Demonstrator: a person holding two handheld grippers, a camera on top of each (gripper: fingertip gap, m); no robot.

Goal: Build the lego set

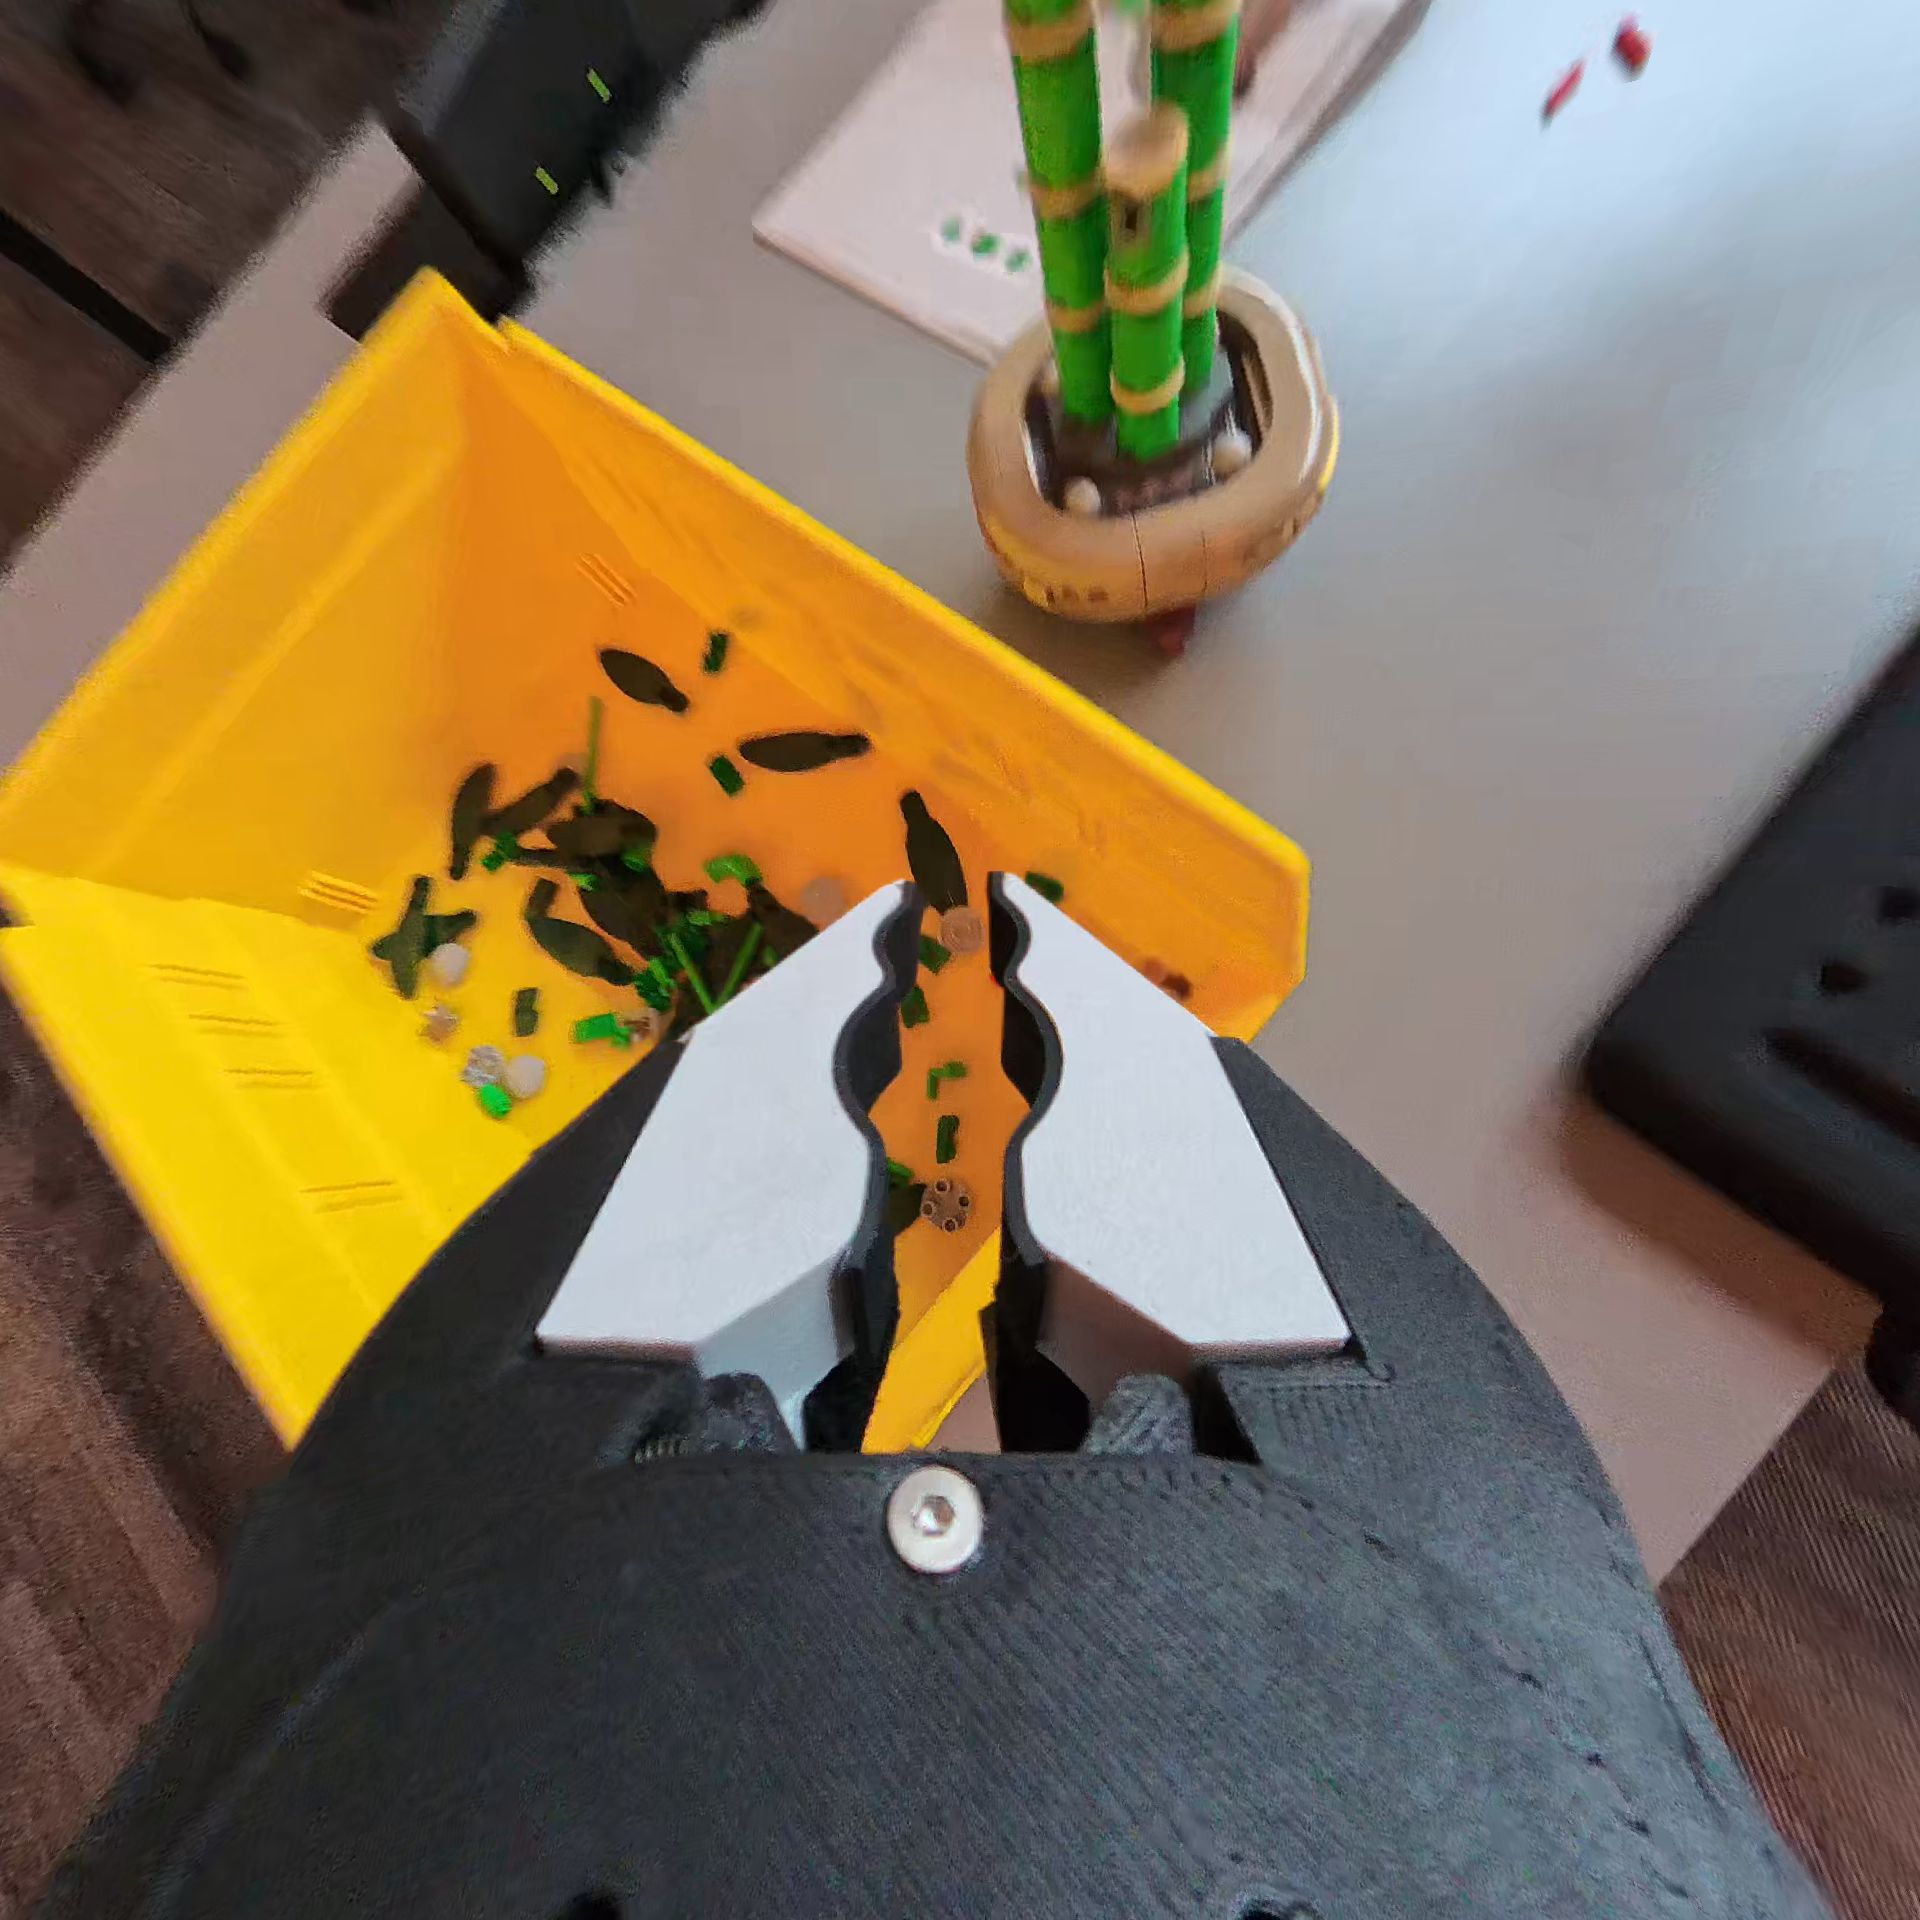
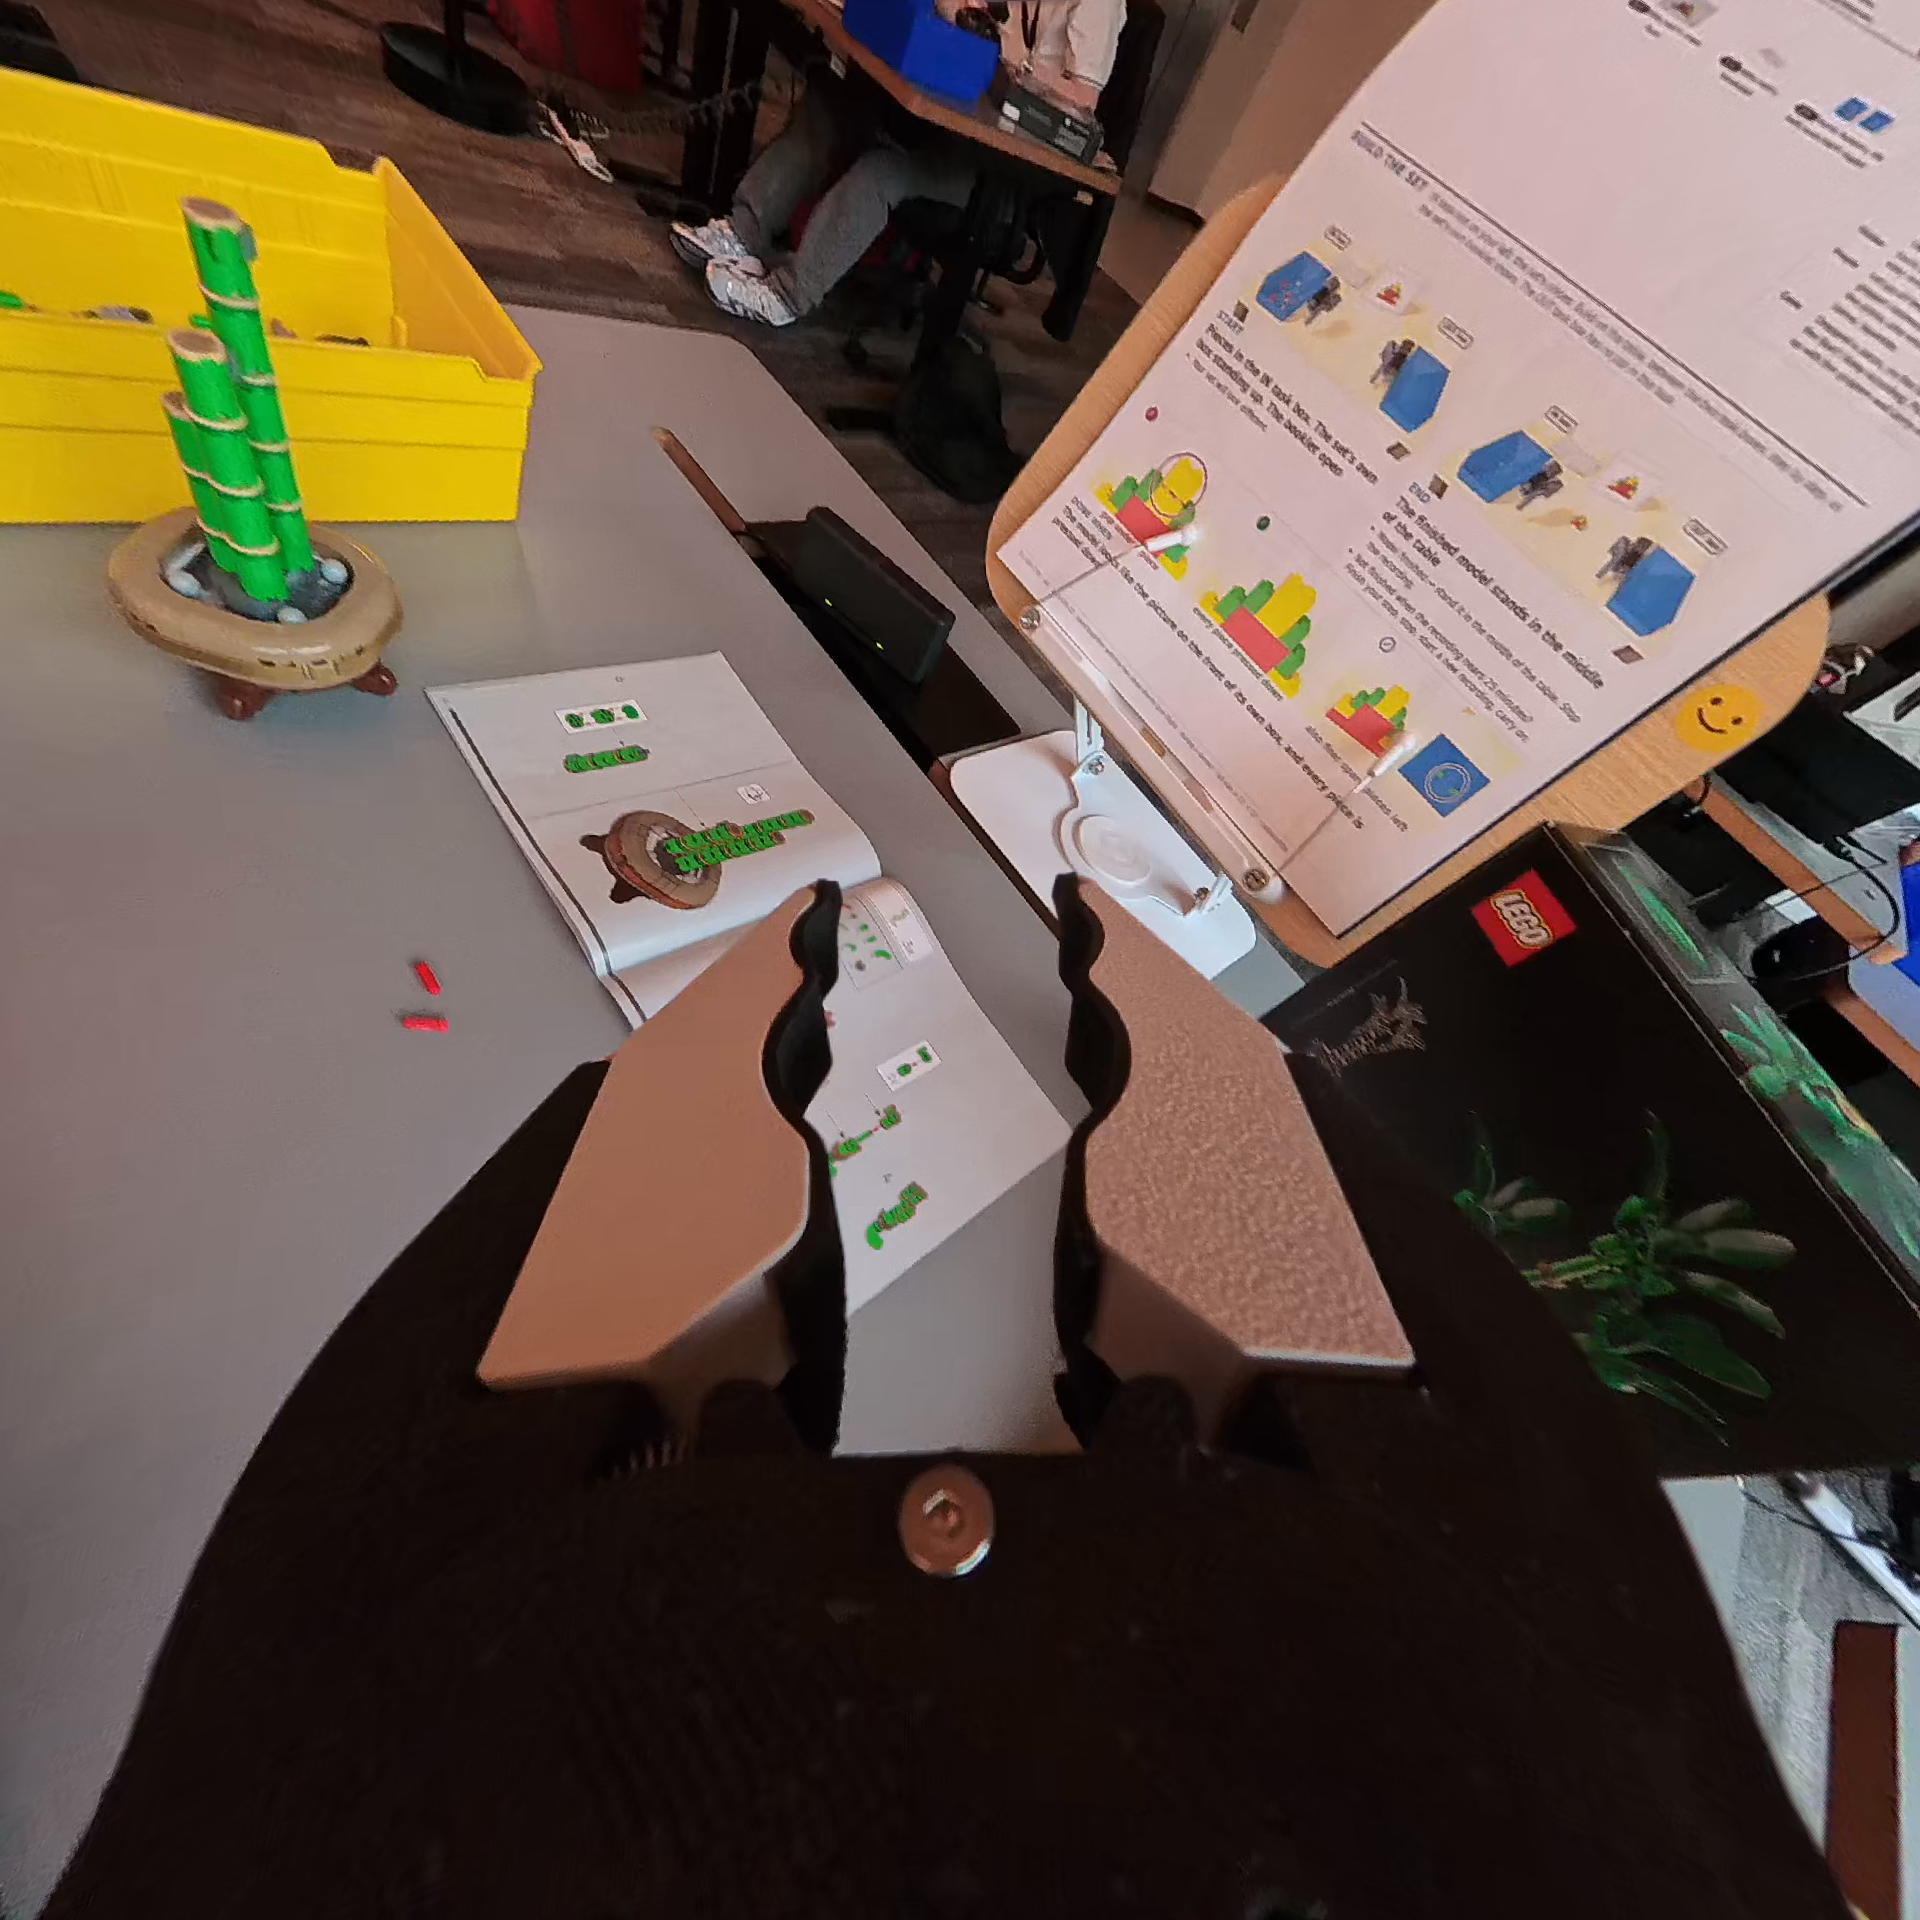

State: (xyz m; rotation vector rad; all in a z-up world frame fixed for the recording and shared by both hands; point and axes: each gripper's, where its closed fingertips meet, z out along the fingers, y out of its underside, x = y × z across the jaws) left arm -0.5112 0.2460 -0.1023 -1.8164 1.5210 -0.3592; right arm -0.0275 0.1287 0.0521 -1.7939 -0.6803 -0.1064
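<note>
The bamboo model [image 2: 244, 488] stands upright on the grey table [image 2: 208, 1143]: green segmented stalks with tan rings rise from a round tan pot on dark red feet. In the right wrist view it sits just in front of the yellow bin [image 2: 416, 395]; in the left wrist view the same model [image 1: 1143, 343] appears beyond the bin's far corner, close to it but apart. Only the left wrist view shows the bin interior [image 1: 312, 675], which holds loose pieces [image 1: 613, 894]: dark green leaf shapes, small bright green parts and a few pale round studs, scattered over the bin floor. The left gripper [image 1: 954, 883] hangs over the near corner of the bin, its jaws narrowly parted with nothing between them. The right gripper [image 2: 940, 894] hangs over the open instruction booklet [image 2: 675, 790], its jaws moderately apart and empty. Only the right wrist view shows the following: two small red pieces [image 2: 424, 1000] lying on bare table left of the booklet, a printed task sheet on a wooden stand [image 2: 1455, 468] with a yellow smiley sticker [image 2: 1714, 717], and the black set box [image 2: 1558, 1195] bearing a red brand logo and a plant picture. The table surface between the model, the booklet and the right gripper is open. The table's far edge runs close behind the booklet.
</note>
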